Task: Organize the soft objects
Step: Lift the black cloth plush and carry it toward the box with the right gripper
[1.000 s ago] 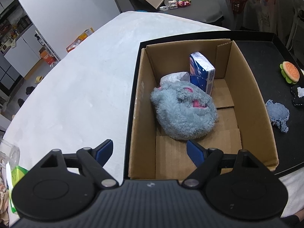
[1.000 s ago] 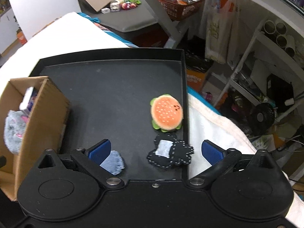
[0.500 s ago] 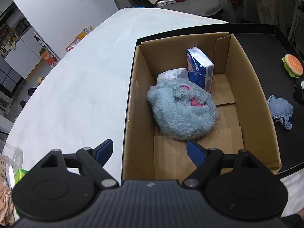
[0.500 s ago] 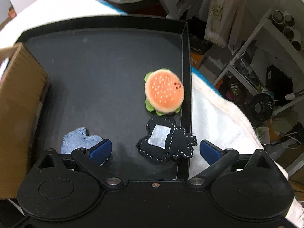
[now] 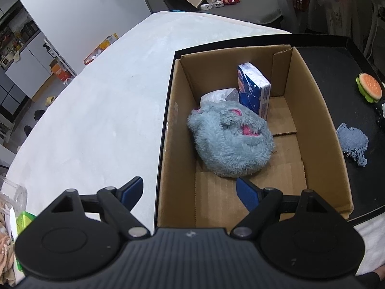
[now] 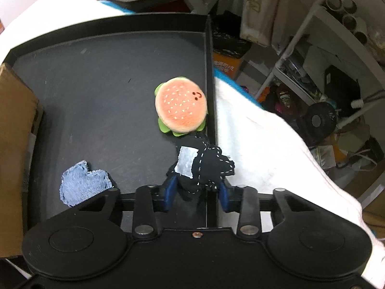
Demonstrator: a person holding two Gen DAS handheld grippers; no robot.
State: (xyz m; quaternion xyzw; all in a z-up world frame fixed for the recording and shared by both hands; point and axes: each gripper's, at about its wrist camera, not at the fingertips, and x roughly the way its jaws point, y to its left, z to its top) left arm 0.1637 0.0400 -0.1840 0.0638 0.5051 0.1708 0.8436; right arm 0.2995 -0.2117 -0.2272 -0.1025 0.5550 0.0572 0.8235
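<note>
My right gripper (image 6: 197, 187) is closing its jaws, and the blue pads pinch a black stitched fabric toy (image 6: 204, 166) with a white patch, bunched up at the black tray's (image 6: 96, 84) right rim. A burger plush (image 6: 181, 104) lies just beyond it, and a denim patch (image 6: 81, 183) lies to the left. My left gripper (image 5: 189, 183) hangs open over the near edge of a cardboard box (image 5: 312, 101), holding nothing. Inside the box are a grey-blue furry plush (image 5: 231, 139), a blue tissue pack (image 5: 253, 89) and a white crumpled piece (image 5: 217, 95).
The box stands on the tray's left part, and its corner (image 6: 14, 144) shows in the right wrist view. A white cloth (image 5: 96, 108) covers the table left of the tray. A white towel (image 6: 264, 144) hangs off the tray's right side, with cluttered shelves (image 6: 336, 72) beyond.
The right gripper has come down over the black toy and its fingers have closed in from wide apart onto it, bunching it. The left gripper stays as it was.
</note>
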